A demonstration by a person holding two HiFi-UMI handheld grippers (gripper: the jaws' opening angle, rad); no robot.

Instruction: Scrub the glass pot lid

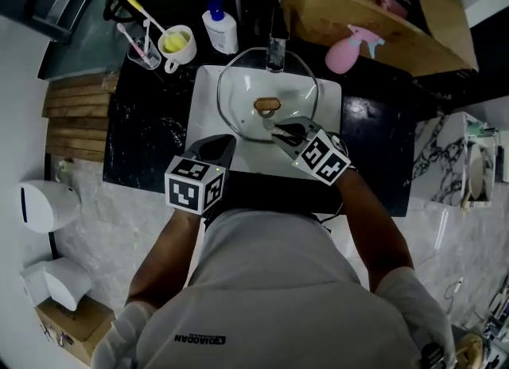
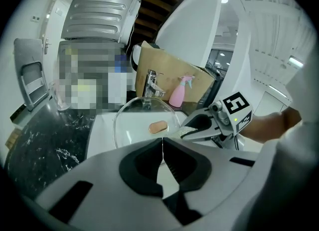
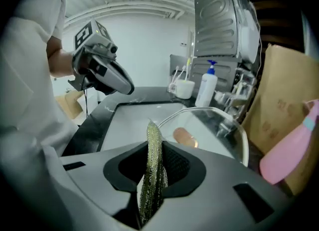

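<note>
Glass pot lid (image 1: 248, 89) stands tilted in the white sink (image 1: 205, 83), its far rim at the faucet (image 1: 276, 45). Right gripper (image 3: 152, 149), jaws clamped on a glittery scouring pad (image 3: 151, 187), is near the lid's knob (image 1: 267, 106). Left gripper (image 2: 162, 145), jaws together and empty, hangs over the sink's near edge.

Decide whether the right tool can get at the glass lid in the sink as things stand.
Probably yes: the right tool holds the scrub pad just over the glass lid, and nothing lies between them.
</note>
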